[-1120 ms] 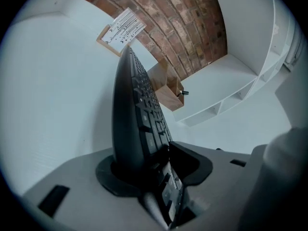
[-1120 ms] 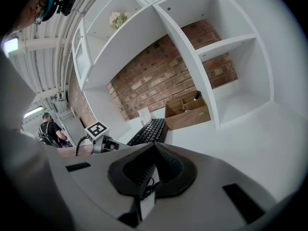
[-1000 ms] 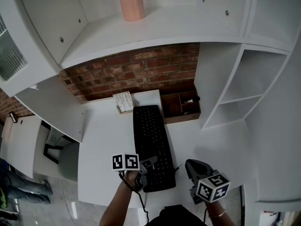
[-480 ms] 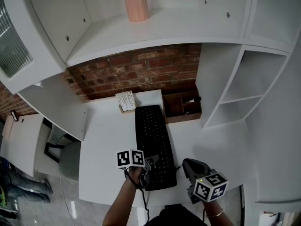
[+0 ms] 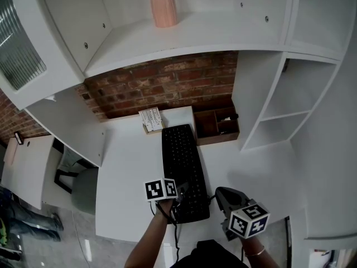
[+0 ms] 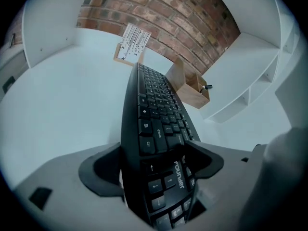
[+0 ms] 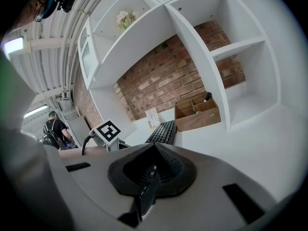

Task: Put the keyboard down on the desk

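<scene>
The black keyboard (image 5: 183, 169) lies flat on the white desk (image 5: 131, 172), its long side running away from me. My left gripper (image 5: 179, 199) is at the keyboard's near end. In the left gripper view the keyboard (image 6: 154, 105) runs between the jaws of the left gripper (image 6: 154, 165), which are opening wide, one jaw on each side of it. My right gripper (image 5: 224, 195) hovers to the right of the keyboard's near corner, apart from it. In its own view the right gripper (image 7: 153, 153) is shut with nothing in it, and the keyboard (image 7: 163, 131) shows beyond.
A wooden organiser box (image 5: 216, 124) stands at the back right of the desk against the brick wall. A small card stand (image 5: 150, 119) sits just behind the keyboard. White shelving (image 5: 279, 105) rises at the right, and a pink vase (image 5: 163, 4) is on the shelf above. A chair (image 5: 78, 186) stands left of the desk.
The left gripper has shifted slightly to the right at the keyboard's near end. The keyboard stays flat on the desk, and the right gripper has hardly moved.
</scene>
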Demonstrator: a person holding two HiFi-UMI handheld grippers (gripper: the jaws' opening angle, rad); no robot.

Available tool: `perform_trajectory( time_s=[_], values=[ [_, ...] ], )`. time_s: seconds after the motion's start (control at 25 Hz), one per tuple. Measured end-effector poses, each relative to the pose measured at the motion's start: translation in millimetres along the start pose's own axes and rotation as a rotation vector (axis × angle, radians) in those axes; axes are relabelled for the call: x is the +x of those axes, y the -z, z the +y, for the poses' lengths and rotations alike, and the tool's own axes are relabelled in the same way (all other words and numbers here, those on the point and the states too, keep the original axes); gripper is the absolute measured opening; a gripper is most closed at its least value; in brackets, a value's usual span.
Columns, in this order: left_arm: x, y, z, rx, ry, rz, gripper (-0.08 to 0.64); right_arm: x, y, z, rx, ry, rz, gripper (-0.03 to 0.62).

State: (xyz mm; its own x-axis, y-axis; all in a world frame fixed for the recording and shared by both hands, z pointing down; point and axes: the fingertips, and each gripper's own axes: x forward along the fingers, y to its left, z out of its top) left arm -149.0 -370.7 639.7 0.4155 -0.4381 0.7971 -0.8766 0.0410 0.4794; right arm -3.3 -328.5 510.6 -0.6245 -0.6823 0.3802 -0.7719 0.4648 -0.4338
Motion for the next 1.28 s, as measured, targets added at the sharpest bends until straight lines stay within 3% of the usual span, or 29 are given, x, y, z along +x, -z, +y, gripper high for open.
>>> perform_trajectory(
  time_s=[0.12,0.24,0.32,0.36,0.48,0.8,1.0,1.04,1.12,1.28],
  values=[
    [-6.3,-2.3,4.2,0.041,-0.075,-0.053,0.379,-1.5,0.6,2.5,-0.002,-0.001,-0.003,0.005],
    [-19.6,-12.3,11.0,0.257,-0.262,-0.169,0.377,-2.3,2.5,5.4,-0.001,-0.004,-0.005,0.005],
    [-21.9,-16.1,8.1,0.391,-0.31,-0.226,0.374,-2.8,3.7,7.6,0.0,-0.006,-0.005,0.005],
    [-23.3,-15.8,4.2,0.421,-0.302,-0.24,0.374,-3.0,4.8,9.2,0.0,-0.008,-0.004,0.005],
    [-33.2,-13.0,-5.8,0.438,-0.253,-0.281,0.373,-4.0,9.1,15.0,-0.002,-0.015,0.002,0.005],
    [-87.5,-13.9,-25.8,0.501,-0.216,-0.451,0.356,-12.8,14.5,29.6,-0.021,-0.023,-0.006,0.005],
    [-115.7,-1.5,-33.7,0.505,-0.17,-0.495,0.345,-23.0,17.5,41.0,-0.034,-0.027,-0.026,0.005],
    [-121.9,0.7,-33.5,0.498,-0.169,-0.508,0.331,-25.4,18.0,43.3,-0.038,-0.028,-0.032,0.005],
    [-135.9,4.4,-32.2,0.499,-0.186,-0.541,0.207,-30.8,20.0,47.6,-0.044,-0.029,-0.043,0.005],
    [-161.9,15.6,-33.9,0.515,-0.185,-0.592,0.156,-43.7,25.3,58.0,-0.057,-0.029,-0.06,0.005]
  ],
)
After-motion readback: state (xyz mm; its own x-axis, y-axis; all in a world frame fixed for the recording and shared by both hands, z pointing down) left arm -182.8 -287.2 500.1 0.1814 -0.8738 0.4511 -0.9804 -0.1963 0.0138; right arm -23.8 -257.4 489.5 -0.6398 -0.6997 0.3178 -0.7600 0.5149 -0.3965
